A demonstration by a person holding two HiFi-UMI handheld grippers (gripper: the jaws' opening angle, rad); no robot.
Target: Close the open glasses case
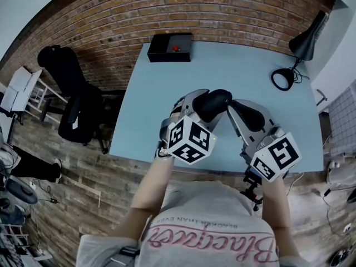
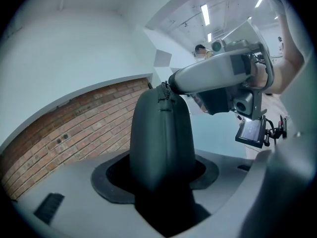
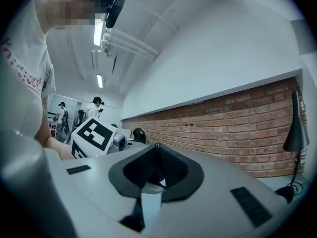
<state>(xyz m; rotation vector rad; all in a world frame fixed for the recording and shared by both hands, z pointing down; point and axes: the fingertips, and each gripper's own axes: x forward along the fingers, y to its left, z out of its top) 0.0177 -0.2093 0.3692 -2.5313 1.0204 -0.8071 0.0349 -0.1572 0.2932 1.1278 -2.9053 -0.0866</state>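
My left gripper (image 2: pixel 158 175) is clamped on the glasses case (image 2: pixel 159 138), held in the air over the near edge of the blue table (image 1: pixel 167 82). My right gripper (image 3: pixel 157 148) is pinched closed and looks to be nipping the zip pull (image 2: pixel 162 90). If I tug harder than the left grip resists, the pull could slip free or the case could twist and drop onto the table. The case is dark, soft and rounded, and its zip seam looks mostly closed.

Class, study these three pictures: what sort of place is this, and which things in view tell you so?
Most likely an office or lab workroom: a pale blue table against a brick wall, a black desk lamp on it, and a black office chair beside it on wooden flooring.
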